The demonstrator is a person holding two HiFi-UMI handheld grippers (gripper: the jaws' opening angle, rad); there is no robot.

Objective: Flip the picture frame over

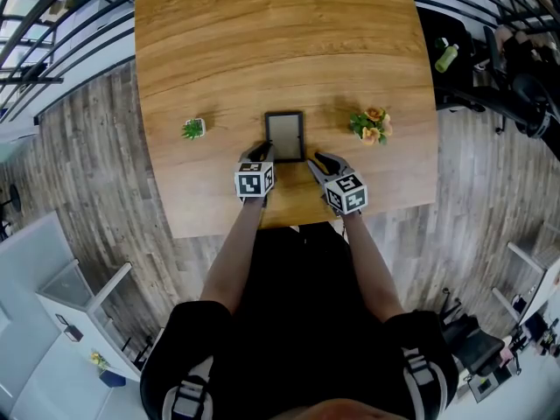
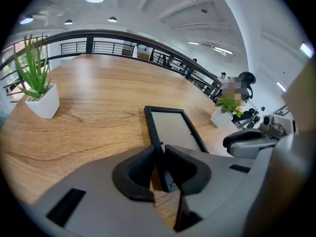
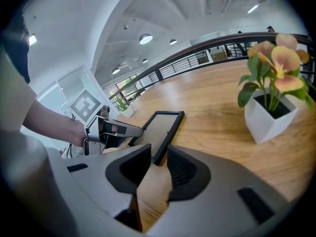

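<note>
Picture frame flip: at the grab stage, not yet lifted.
Lying flat on the table near its front edge, between green plant and flower pot. Left gripper nipped narrow on the frame's left rail by the near corner. Right gripper gaping, near-right corner just at its mouth, gripping nothing. Next, likely: raise that left edge, roll over, steady with the right.
</note>
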